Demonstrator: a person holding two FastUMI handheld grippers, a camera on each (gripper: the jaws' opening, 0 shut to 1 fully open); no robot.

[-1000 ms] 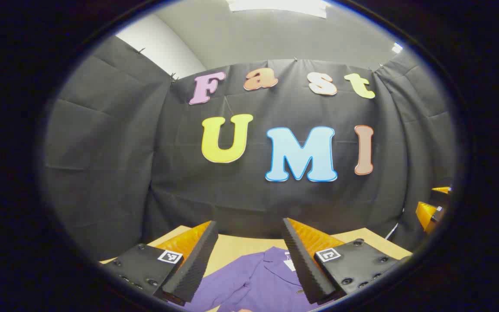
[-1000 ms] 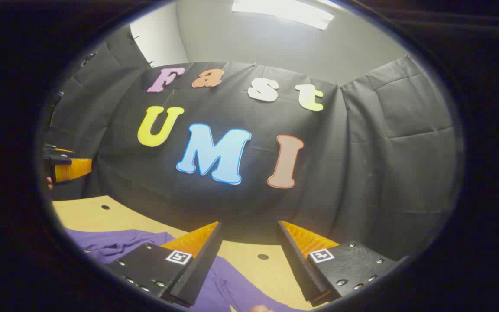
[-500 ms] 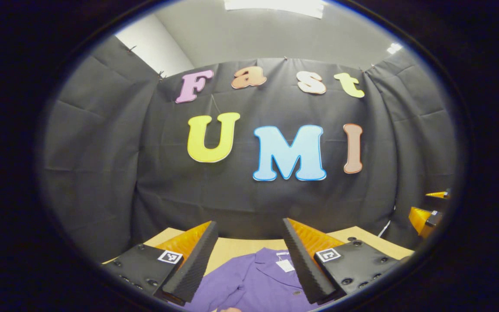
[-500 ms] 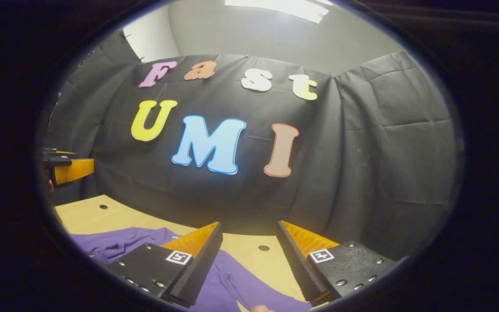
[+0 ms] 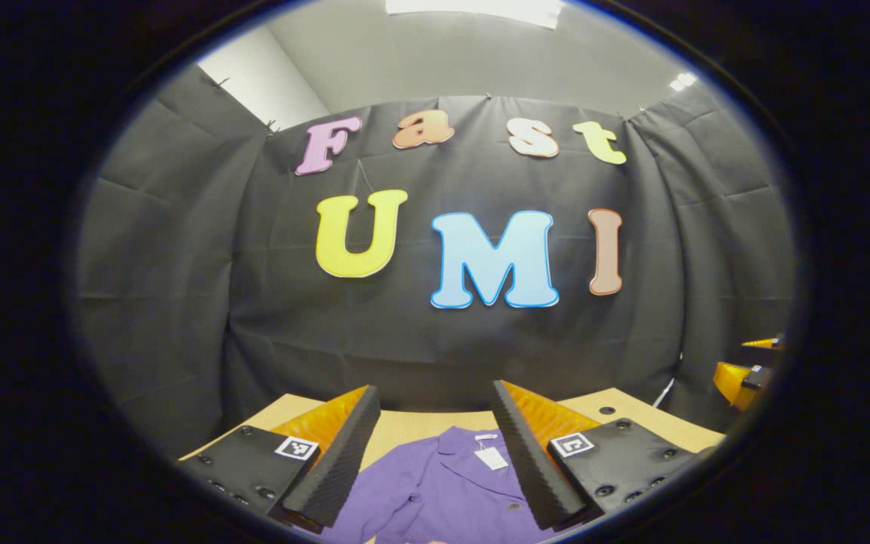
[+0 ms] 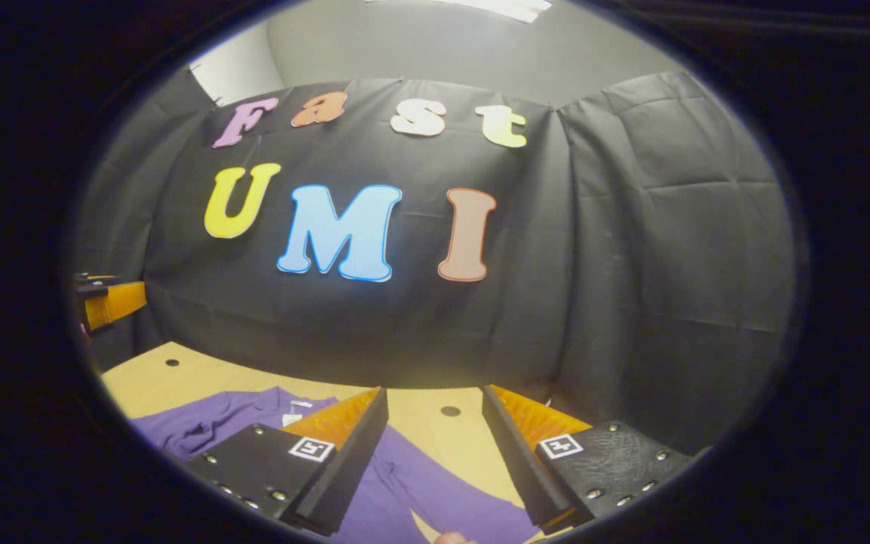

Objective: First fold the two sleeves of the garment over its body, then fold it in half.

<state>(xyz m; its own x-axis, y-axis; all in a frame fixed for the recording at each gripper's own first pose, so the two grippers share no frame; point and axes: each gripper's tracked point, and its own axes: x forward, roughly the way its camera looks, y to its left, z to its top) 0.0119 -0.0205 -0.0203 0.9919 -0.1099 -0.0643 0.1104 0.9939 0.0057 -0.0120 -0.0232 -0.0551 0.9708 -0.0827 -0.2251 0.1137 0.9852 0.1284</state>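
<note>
Your left hand-held gripper [image 5: 435, 400] sits raised above the surface [image 5: 420, 425], aimed nearly level toward the booth's back wall. Fingers spread wide, nothing between them, no contact with the cloth below.

Purple shirt [image 5: 446, 483] lies flat on the tan surface under and ahead of that gripper. Collar [image 5: 473, 438] points toward the back wall. A small white tag [image 5: 492, 456] rests just inside the collar. One button [image 5: 514, 506] shows on the front, close to the gripper's right-side finger.

In the left gripper view, your right hand-held gripper shows at the far right edge, held up off the surface and well apart from the shirt's collar.

Your right hand-held gripper [image 6: 435, 397] is also raised and near level, tilted slightly toward the surface. Fingers spread, empty. In the right gripper view the shirt [image 6: 420, 491] spreads from the left side across under the fingers; a sleeve [image 6: 473, 514] runs toward the lower right, under the gap between the fingers. Collar and tag lie left of the left-side finger. Two round holes in the surface, one [image 6: 450, 411] just ahead of the finger gap, one [image 6: 171, 363] far left.

Your left hand-held gripper shows at the far left edge of that view, up in the air above the surface's left corner. Whether it touches anything there, you cannot tell from that angle.
</note>
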